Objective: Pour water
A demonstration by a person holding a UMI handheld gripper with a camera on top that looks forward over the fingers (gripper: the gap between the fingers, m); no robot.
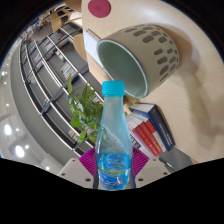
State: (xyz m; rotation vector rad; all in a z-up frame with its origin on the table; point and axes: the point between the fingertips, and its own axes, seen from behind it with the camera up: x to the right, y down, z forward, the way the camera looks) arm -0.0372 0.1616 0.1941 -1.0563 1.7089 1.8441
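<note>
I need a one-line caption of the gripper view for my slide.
Gripper shut on a blue-capped water bottle, held upright just below a tilted pale green pot, beside a leafy plant.

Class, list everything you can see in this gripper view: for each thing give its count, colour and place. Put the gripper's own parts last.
Water bottle: one, clear with a light blue cap and blue-tinted lower part, upright between the fingers.
Pot: one, pale green with a row of dark oval marks near the rim, beyond the bottle's cap, its open mouth turned toward the camera.
Plant: one, green leaves, beside the bottle and below the pot.
Books: a few, red, blue and white spines, on the bottle's other side.
Railing: one set of curved pale bars, beyond the plant.
Round disc: one, dark red, above the pot.
Fingers: two, with magenta pads, one at each side of the bottle's lower part.
</note>
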